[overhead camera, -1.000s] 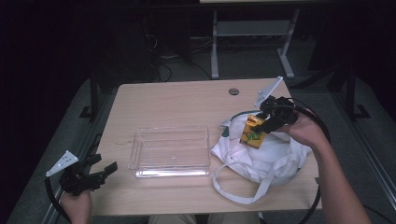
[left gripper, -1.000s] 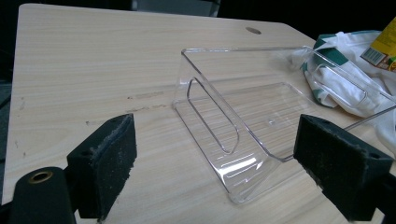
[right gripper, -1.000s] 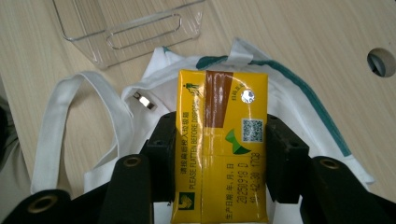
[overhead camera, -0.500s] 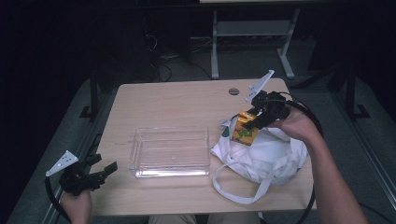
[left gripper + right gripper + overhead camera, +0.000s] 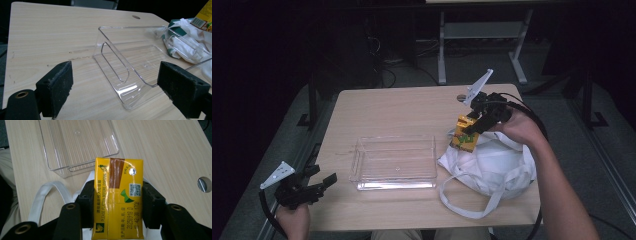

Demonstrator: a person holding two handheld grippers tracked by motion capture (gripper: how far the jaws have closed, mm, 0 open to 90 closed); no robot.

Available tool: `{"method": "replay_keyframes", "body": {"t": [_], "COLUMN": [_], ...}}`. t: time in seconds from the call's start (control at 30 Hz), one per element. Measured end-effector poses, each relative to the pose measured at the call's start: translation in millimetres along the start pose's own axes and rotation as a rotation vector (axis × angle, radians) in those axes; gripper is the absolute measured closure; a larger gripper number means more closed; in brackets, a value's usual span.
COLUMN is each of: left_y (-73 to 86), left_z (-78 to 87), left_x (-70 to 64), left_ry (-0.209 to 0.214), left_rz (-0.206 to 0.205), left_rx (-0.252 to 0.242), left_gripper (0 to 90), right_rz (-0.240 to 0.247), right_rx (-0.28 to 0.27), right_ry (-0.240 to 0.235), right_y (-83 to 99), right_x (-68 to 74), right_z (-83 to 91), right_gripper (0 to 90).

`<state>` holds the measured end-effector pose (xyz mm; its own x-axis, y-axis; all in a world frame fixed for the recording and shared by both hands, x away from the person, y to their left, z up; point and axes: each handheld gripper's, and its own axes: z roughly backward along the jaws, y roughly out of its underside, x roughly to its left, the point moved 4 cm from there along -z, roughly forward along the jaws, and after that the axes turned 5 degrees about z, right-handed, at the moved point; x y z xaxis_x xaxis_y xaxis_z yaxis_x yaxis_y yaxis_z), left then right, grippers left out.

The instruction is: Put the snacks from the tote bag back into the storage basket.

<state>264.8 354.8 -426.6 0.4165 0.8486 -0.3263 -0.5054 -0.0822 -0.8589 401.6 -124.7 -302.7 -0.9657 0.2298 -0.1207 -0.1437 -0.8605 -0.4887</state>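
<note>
Looks like lab or recording room, not home. Dark, unlit surroundings around single pale wood-grain table (image 5: 402, 107) with round cable hole (image 5: 461, 97) near far edge. Grey metal frame of second bench (image 5: 482, 35) behind, loose cables (image 5: 384, 75) tangled on grey floor (image 5: 562, 107) beneath. Dark metal rails (image 5: 609, 150) along floor at right. Handheld gripper rigs with trailing cables and tracking plates, props laid out sparsely on otherwise bare tabletop.

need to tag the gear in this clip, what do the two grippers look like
Both the left gripper and the right gripper are black, two-jawed, with rough black foam pads, a grey three-cornered plate on top and a trailing black cable. Forearms are bare, no sleeves visible.
</note>
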Motion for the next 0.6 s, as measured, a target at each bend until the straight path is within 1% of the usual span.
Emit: {"method": "replay_keyframes", "body": {"t": [0.13,0.2,0.27,0.3,0.37,0.4,0.5,0.6], "left_y": [0.0,-0.1,0.0,0.0,0.0,0.0,0.0,0.0], "left_z": [-0.3,-0.3,-0.2,-0.1,-0.5,-0.5,-0.8,-0.6], "left_x": [-0.2,-0.5,-0.4,-0.4,-0.7,-0.7,-0.9,-0.9], "left_ry": [0.0,0.001,0.001,0.001,0.003,0.003,0.003,0.003], "left_rz": [-0.001,0.0,-0.001,-0.002,0.001,-0.001,-0.005,-0.003], "left_rx": [0.001,0.0,0.002,0.001,0.0,0.001,0.003,0.003], "left_gripper": [12.7,12.7,12.7,12.7,12.7,12.7,12.7,12.7], "right_rz": [0.005,0.02,0.019,0.026,0.025,0.036,0.036,0.05], "right_rx": [-0.008,-0.005,-0.003,0.001,-0.005,-0.005,-0.008,-0.008], "right_ry": [-0.001,0.002,-0.002,0.003,-0.003,-0.001,-0.007,-0.011], "right_y": [-6.4,-8.9,-13.3,-14.8,-17.9,-19.9,-25.5,-32.3], "right_x": [-1.3,-2.7,-2.1,-2.6,-2.7,-3.3,-2.7,-2.5], "right_z": [1.8,1.9,1.3,1.4,1.1,1.0,0.5,-1.4], "right_gripper": [52.6,52.6,52.6,52.6,52.6,52.6,52.6,52.6]}}
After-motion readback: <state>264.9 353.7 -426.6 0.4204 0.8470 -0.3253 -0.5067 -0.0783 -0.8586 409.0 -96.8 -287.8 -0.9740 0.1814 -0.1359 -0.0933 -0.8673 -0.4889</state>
